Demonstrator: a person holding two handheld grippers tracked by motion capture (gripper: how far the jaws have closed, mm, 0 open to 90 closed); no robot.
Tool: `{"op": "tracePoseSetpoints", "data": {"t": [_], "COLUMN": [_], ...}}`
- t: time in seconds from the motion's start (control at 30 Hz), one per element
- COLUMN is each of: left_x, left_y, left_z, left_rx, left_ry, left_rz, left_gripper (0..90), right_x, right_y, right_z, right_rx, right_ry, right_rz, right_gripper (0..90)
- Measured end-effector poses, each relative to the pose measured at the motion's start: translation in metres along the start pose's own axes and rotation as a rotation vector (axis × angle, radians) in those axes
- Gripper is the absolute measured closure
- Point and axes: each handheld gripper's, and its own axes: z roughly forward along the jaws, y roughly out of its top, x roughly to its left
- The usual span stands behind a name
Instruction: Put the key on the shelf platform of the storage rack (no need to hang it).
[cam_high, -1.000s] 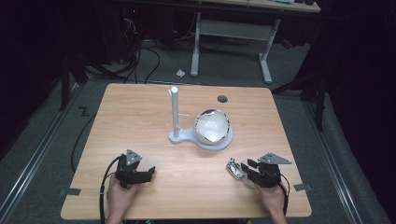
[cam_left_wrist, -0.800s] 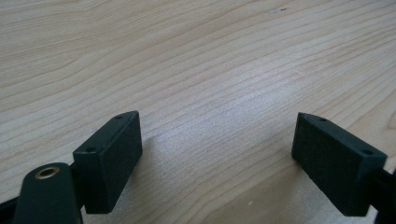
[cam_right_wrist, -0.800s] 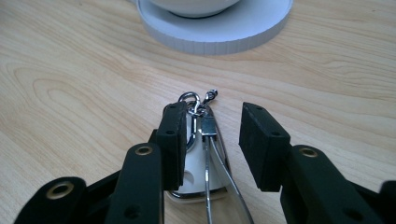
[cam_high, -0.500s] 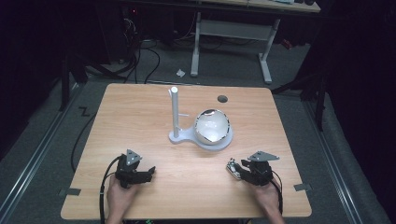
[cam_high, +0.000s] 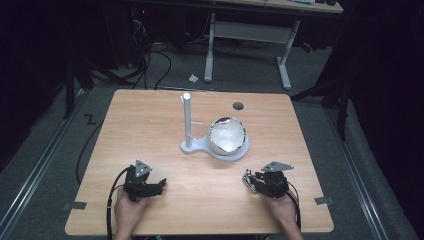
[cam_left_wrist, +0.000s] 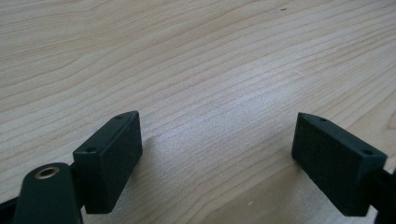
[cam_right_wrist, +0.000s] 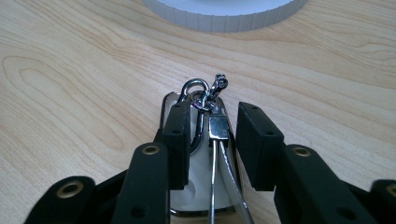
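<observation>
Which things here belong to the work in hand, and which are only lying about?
In the work:
right gripper, jaws around a metal keyring piece
white stand with post
shiny bowl on its base

Lying about:
left gripper, open above bare table
table's dark hole

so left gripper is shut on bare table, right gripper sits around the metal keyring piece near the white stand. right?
Not quite: the left gripper is open, its jaws wide apart over the bare table, as the left gripper view shows. The rest holds: the right gripper sits around the metal keyring piece near the white stand.
</observation>
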Motion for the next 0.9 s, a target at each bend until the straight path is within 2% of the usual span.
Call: {"op": "tracePoseSetpoints", "data": {"t": [0.1, 0.2, 0.57, 0.9], "left_x": [0.0, 0.0, 0.0, 0.0], "left_y": [0.0, 0.0, 0.0, 0.0], "left_z": [0.0, 0.0, 0.0, 0.0], "left_rx": [0.0, 0.0, 0.0, 0.0], "left_ry": [-0.001, 0.0, 0.0, 0.0], "left_rz": [-0.001, -0.001, 0.0, -0.001], "left_gripper": [16.6, 16.6, 16.6, 16.5], "right_x": [-0.002, -0.002, 0.0, -0.002], "right_y": [0.001, 0.0, 0.003, 0.01], "right_z": [-0.001, -0.002, -0.007, -0.02], "right_rx": [0.002, -0.006, -0.03, -0.09], "right_ry": [-0.003, -0.011, 0.008, 0.021], "right_rz": [-0.003, -0.008, -0.024, -0.013], "right_gripper": [74.4, 77.8, 78.6, 78.6]}}
